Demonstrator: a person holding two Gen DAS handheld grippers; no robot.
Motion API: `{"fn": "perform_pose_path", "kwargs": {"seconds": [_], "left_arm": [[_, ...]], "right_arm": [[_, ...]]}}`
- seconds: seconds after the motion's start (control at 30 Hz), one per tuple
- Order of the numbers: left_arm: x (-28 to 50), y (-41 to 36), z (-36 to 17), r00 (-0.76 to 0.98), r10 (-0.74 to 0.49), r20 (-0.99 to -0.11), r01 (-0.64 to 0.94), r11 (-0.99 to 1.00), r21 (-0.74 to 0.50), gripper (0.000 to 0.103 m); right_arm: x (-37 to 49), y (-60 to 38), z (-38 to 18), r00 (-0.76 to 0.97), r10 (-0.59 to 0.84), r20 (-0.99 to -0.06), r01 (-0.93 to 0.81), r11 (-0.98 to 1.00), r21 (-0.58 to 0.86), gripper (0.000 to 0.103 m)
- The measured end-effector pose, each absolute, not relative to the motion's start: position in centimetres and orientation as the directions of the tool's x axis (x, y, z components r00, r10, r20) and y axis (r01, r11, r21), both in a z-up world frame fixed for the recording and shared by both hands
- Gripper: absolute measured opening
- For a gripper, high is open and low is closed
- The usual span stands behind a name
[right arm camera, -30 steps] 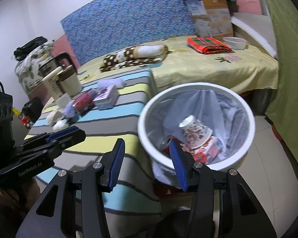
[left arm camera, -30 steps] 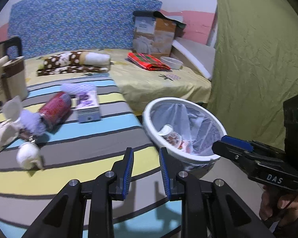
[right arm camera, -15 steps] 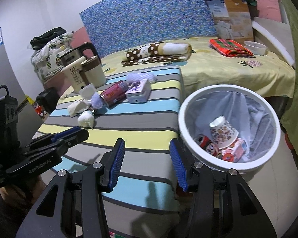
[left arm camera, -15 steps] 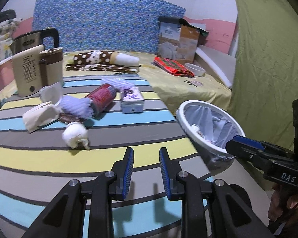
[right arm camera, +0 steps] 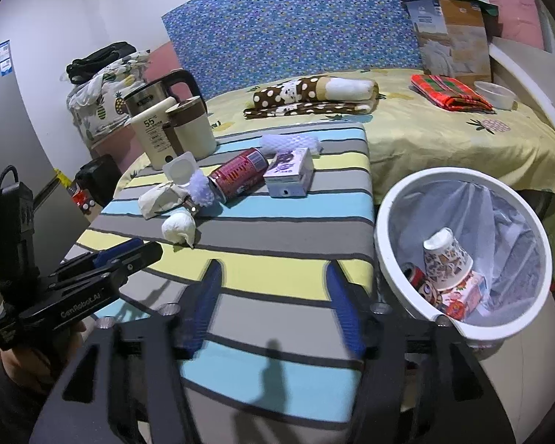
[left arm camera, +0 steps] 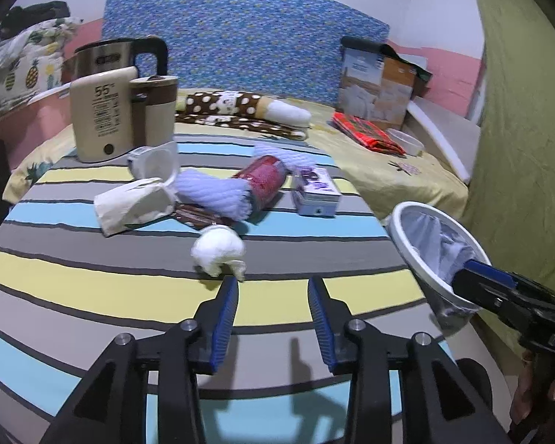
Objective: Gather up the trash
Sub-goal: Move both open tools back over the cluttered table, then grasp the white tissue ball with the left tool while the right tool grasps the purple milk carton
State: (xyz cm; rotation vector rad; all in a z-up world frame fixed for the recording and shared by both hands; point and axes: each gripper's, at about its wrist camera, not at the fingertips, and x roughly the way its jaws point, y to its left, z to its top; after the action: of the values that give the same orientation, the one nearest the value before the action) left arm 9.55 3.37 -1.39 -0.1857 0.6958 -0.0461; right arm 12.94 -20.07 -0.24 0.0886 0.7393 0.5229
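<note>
You are looking at a matt striped cloth [left arm camera: 129,277] covering the table, with a crumpled white paper ball [left arm camera: 218,249] and a glossy red metal can [left arm camera: 264,181] lying on it beside a soft, ribbed foam net [left arm camera: 212,194]. A smooth printed cardboard box [left arm camera: 316,192] is sitting nearby, and a shiny plastic kettle [left arm camera: 107,118] is catching the light. The bin [right arm camera: 399,281] is showing a smooth white plastic rim, a thin wrinkled plastic liner [right arm camera: 499,229] and a printed paper cup [right arm camera: 447,259].

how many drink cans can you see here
2: one red can lying on the striped table, one can inside the white bin beside the paper cup. More may be hidden.
</note>
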Motion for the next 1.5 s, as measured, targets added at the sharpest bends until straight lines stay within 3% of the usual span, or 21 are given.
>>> {"fn": "perform_pose_path", "kwargs": {"seconds": [0.2, 0.33, 0.73, 0.83, 0.93, 1.5], "left_arm": [[11.1, 4.8, -2.1, 0.761, -0.063, -0.645, -0.069, 0.982, -0.178, 0.041], [12.3, 5.7, -2.8, 0.751, -0.051, -0.658, -0.094, 0.979, -0.183, 0.049], [15.9, 6.4, -4.9, 0.707, -0.034, -0.707, -0.145, 0.97, -0.192, 0.05], [16.2, 6.8, -5.3, 0.695, -0.05, -0.718, -0.148, 0.966, -0.21, 0.033], [16.2, 7.0, -5.4, 0.696, -0.054, -0.716, -0.149, 0.965, -0.217, 0.029], [15.2, 8.3, -3.9, 0.751, -0.073, -0.656, -0.105, 0.968, -0.227, 0.026]], "right_arm": [[13.7, -19.2, -0.3, 0.614, 0.482, -0.625, -0.433, 0.868, 0.245, 0.068], [14.2, -18.8, -0.4, 0.609, 0.483, -0.629, -0.435, 0.867, 0.245, 0.068], [16.1, -18.1, -0.8, 0.604, 0.47, -0.643, -0.421, 0.874, 0.243, 0.068], [16.5, -17.6, -0.8, 0.603, 0.468, -0.646, -0.424, 0.874, 0.238, 0.068], [17.0, -17.1, -0.8, 0.602, 0.464, -0.65, -0.423, 0.876, 0.233, 0.068], [22.5, -13.9, -2.4, 0.61, 0.364, -0.703, -0.378, 0.914, 0.146, 0.068]]}}
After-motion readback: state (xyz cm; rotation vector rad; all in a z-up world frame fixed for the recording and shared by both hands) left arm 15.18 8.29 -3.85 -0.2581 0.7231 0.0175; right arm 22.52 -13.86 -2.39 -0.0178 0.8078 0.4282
